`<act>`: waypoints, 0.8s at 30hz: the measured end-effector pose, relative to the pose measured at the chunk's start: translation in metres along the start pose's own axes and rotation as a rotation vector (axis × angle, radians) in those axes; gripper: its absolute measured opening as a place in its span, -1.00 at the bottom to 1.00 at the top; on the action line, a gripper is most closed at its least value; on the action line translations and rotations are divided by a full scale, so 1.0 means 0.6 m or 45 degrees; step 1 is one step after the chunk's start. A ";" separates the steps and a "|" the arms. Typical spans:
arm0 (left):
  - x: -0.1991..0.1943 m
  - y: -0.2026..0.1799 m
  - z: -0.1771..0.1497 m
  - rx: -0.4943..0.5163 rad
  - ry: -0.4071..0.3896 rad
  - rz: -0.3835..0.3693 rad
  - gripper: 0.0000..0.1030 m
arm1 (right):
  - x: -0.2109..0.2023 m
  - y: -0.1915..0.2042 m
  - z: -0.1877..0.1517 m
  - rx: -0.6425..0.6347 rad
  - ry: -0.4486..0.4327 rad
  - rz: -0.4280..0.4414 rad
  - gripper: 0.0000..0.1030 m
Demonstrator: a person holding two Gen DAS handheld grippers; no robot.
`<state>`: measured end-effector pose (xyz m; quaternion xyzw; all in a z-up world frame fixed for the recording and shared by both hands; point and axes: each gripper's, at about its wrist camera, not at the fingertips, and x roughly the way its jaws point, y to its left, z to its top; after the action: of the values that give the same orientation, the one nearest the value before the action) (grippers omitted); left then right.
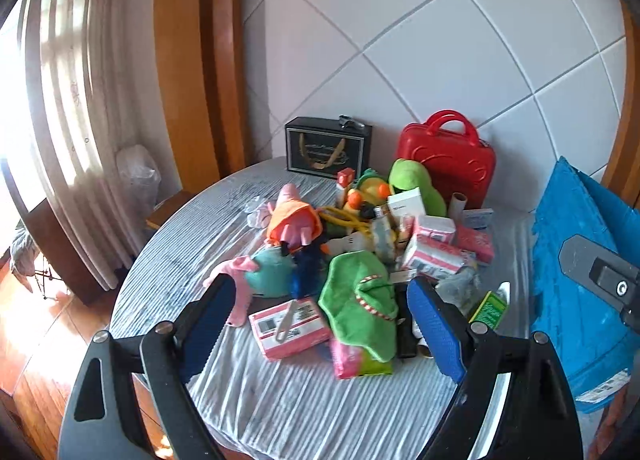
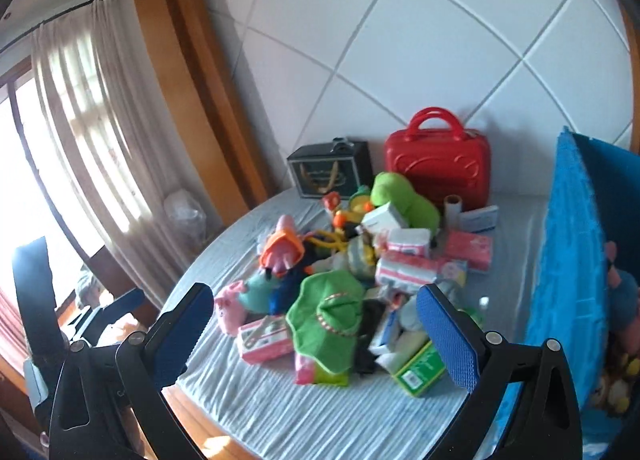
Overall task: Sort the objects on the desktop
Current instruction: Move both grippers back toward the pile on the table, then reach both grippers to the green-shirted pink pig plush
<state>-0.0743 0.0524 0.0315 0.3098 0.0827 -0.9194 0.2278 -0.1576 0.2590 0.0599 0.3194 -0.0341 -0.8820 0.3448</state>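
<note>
Left wrist view: the left gripper [image 1: 322, 314] is held above the near edge of a round table [image 1: 168, 260] covered in a striped cloth, its blue-padded jaws wide apart and empty. A heap of mixed objects is seen piled at the table's centre: a green plush cloth [image 1: 360, 300], a pink tissue pack [image 1: 290, 328] with a small metal tool lying on it, a pink pig toy [image 1: 294, 219], boxes and packets. Behind the heap, against the far wall, a red case [image 1: 446, 157] and a black box [image 1: 326, 147] are stood upright. A blue bin [image 1: 576, 260] is placed at the right, just beside the table.

Right wrist view: the right gripper [image 2: 316, 334] is likewise shown with jaws spread and nothing held, hovering over the near side of the same pile. A green carton [image 2: 418, 372] lies at the near right of the heap. Inside the blue bin, at the far right edge, soft toys [image 2: 618, 324] are glimpsed (a few, blurred), so some sorting appears to have been done.

The task is judged to be at an early stage: most objects are left unsorted in the heap, and no item is gripped.
</note>
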 end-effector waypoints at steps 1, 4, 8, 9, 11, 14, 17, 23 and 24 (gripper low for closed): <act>0.009 0.021 -0.006 -0.007 0.012 0.005 0.71 | 0.020 0.020 -0.007 -0.004 0.018 0.018 1.00; 0.037 0.082 -0.027 -0.052 0.076 0.029 0.71 | 0.077 0.075 -0.032 -0.024 0.072 0.076 1.00; 0.074 0.158 -0.046 -0.151 0.152 0.059 0.71 | 0.153 0.130 -0.057 -0.064 0.168 0.090 1.00; 0.082 0.174 -0.051 -0.175 0.158 0.072 0.71 | 0.171 0.143 -0.060 -0.082 0.186 0.085 1.00; 0.104 0.211 -0.063 -0.224 0.177 0.098 0.71 | 0.205 0.162 -0.065 -0.119 0.214 0.079 1.00; 0.150 0.260 -0.077 -0.284 0.259 0.121 0.71 | 0.266 0.188 -0.075 -0.177 0.275 0.080 1.00; 0.204 0.296 -0.086 -0.346 0.329 0.155 0.71 | 0.337 0.202 -0.080 -0.225 0.343 0.083 1.00; 0.342 0.314 -0.080 -0.353 0.470 0.146 0.71 | 0.487 0.200 -0.081 -0.265 0.516 0.106 1.00; 0.367 0.309 -0.079 -0.338 0.496 0.140 0.71 | 0.511 0.196 -0.079 -0.266 0.544 0.109 1.00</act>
<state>-0.1170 -0.1785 -0.1417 0.4527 0.2281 -0.8096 0.2960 -0.2322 -0.0158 -0.1102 0.4596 0.1175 -0.7777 0.4126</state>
